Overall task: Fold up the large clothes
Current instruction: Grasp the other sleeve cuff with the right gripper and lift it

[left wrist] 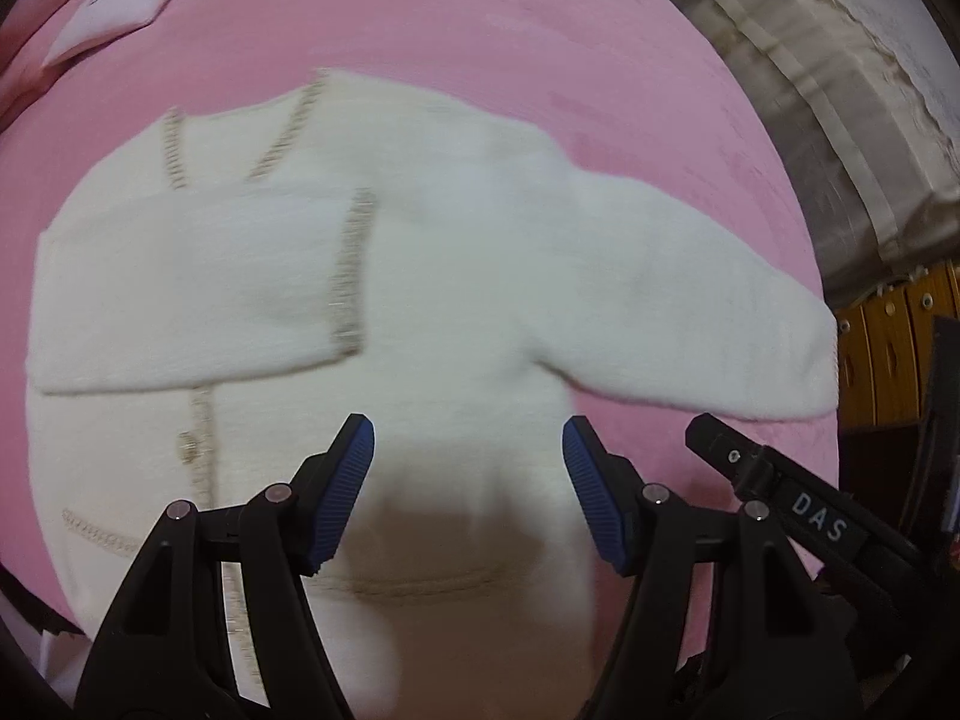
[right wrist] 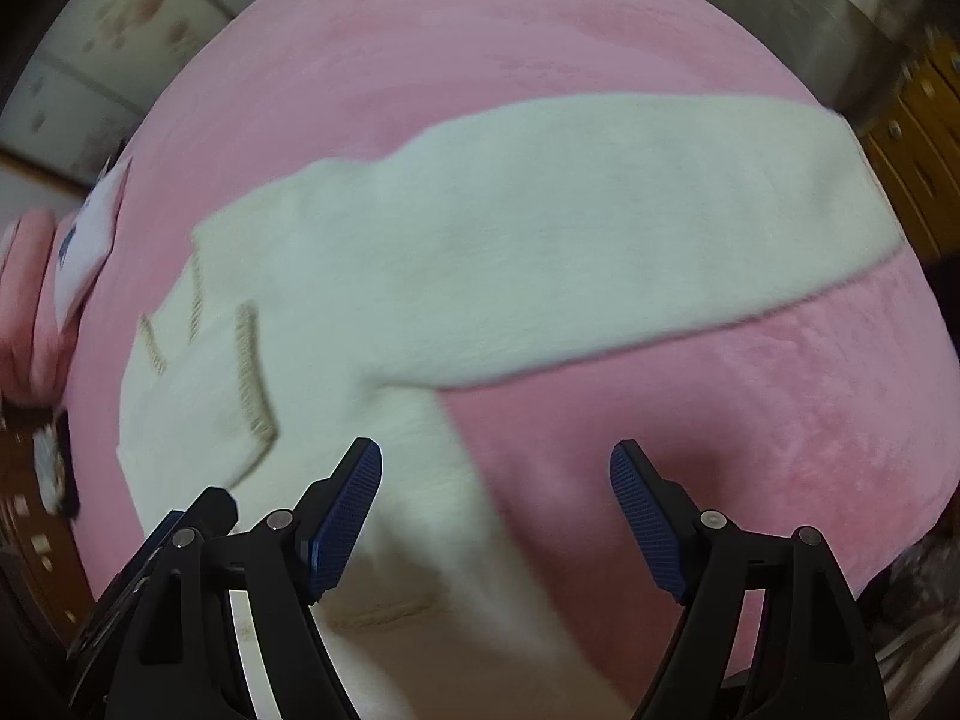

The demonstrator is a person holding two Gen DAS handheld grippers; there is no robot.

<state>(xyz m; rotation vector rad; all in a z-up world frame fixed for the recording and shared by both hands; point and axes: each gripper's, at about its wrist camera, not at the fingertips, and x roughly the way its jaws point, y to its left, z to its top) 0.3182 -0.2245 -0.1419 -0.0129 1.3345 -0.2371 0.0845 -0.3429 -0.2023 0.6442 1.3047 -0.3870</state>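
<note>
Bed: a white fuzzy knit cardigan (left wrist: 456,276) lies flat on a pink plush blanket (left wrist: 480,18).
Sleeves: one folded across the chest, the other stretched out sideways.
Far corner: a small white pillow (left wrist: 120,0) on the blanket.

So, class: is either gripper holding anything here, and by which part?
Nothing is held. Both the left gripper and right gripper hang open above the white cardigan, fingers apart.
</note>
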